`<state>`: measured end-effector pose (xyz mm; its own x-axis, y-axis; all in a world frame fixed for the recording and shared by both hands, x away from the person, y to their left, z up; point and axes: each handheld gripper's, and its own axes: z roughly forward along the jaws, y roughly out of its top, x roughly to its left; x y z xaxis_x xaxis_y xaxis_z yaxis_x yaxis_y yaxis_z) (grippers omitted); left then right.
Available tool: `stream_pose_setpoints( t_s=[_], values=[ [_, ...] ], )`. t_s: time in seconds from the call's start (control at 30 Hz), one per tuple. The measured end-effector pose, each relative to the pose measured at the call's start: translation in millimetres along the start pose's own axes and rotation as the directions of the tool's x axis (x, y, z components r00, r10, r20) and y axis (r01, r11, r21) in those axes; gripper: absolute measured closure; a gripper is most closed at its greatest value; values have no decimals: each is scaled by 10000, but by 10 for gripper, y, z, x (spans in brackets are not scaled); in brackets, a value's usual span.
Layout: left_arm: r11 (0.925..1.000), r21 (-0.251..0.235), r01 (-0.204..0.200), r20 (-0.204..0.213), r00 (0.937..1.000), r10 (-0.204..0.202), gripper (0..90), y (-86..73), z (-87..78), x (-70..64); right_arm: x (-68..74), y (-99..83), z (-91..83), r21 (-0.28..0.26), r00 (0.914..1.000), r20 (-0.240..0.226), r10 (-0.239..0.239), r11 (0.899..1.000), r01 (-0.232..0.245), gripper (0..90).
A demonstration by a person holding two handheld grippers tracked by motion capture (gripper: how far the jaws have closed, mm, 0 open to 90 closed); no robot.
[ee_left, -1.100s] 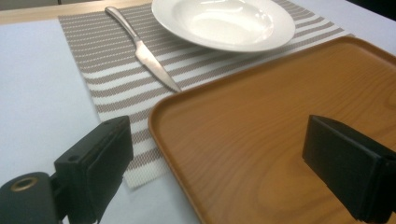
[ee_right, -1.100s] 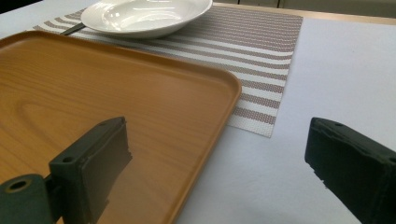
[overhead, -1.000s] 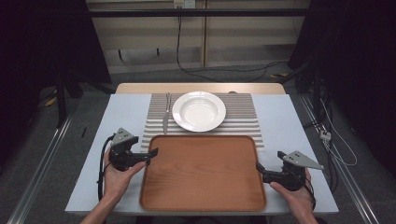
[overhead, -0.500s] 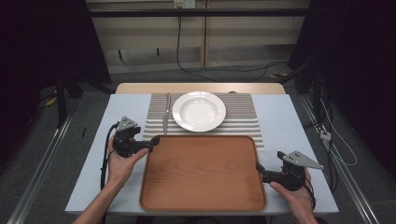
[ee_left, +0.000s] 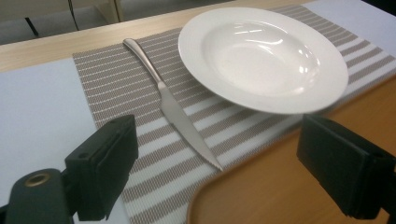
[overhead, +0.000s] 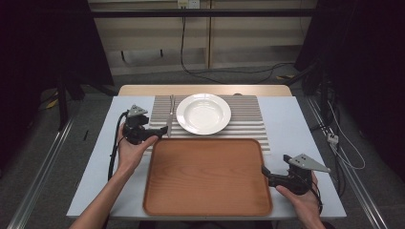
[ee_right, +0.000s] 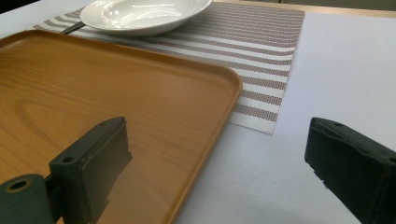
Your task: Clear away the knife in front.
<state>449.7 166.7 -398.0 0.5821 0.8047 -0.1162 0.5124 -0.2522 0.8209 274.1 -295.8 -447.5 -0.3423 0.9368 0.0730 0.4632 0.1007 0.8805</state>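
Wooden, round-cornered tray lies flat at the worktop's near edge, its far rim overlapping a ribbed, striped placemat. Left claw gapes wide just off the tray's far-left corner, near a slim steel knife beside a glossy white plate — right claw gapes too, straddling the tray's right rim.

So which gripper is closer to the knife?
The left. The left gripper sits open right by the knife tip on the striped mat. The right gripper is open at the tray's far right edge, well away from it.
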Motion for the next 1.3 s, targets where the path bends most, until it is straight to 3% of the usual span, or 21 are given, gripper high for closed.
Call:
stream_pose_setpoints(
  t_s=[0.37,0.6,0.77,0.83,1.0,1.17,1.3],
  values=[
    [9990,440,-69,-522,9986,92,120,278,273,150,11,5,17,39,9999,-152,18,10000,-18,61],
    [9982,599,-12,-530,9986,44,80,390,468,231,10,4,19,60,9999,-161,23,10000,-22,62],
    [9956,936,55,-568,9984,-1,140,432,619,269,-5,-7,23,65,9998,-198,102,9999,-101,61],
    [9961,856,217,-457,9988,-178,174,429,681,283,-16,-11,22,89,9997,-201,129,9999,-128,61],
    [9907,1325,324,-721,9971,-230,167,468,834,330,-23,-13,27,107,9997,-215,149,9998,-147,60],
    [9859,1539,657,-738,9958,-548,229,494,997,412,-17,-9,42,129,9996,-220,155,9998,-152,60],
    [9825,1651,867,-1041,9921,-701,289,485,1136,483,-14,-8,41,182,9997,-163,160,9997,-157,61]
  ],
)
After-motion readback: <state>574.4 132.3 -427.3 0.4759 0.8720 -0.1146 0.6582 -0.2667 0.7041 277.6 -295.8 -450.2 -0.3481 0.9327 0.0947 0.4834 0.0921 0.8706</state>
